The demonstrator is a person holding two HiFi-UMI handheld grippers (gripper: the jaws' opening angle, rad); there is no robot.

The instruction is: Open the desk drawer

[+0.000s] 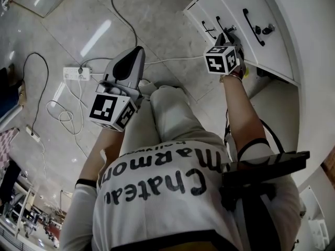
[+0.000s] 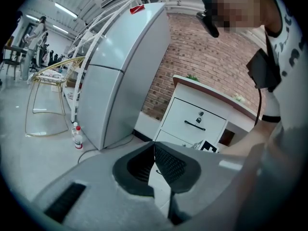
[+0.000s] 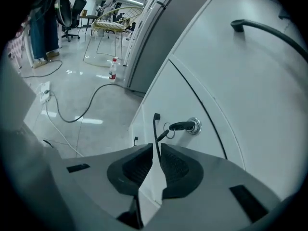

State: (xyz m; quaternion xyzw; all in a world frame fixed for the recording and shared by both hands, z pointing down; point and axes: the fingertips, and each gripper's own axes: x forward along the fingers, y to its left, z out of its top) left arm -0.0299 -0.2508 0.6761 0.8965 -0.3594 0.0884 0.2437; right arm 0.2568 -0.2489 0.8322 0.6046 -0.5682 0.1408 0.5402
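The white desk (image 1: 309,41) stood at the person's right, its drawer (image 3: 166,93) fully closed in the desk's front. The left gripper (image 2: 154,146) hung over the floor well away from the desk, jaws clenched together on nothing. The right gripper (image 3: 155,150) was at the desk's front, jaws all but closed with the drawer's thin black handle (image 3: 155,129) caught between the tips. A key (image 3: 180,126) sat in the lock just beside that handle.
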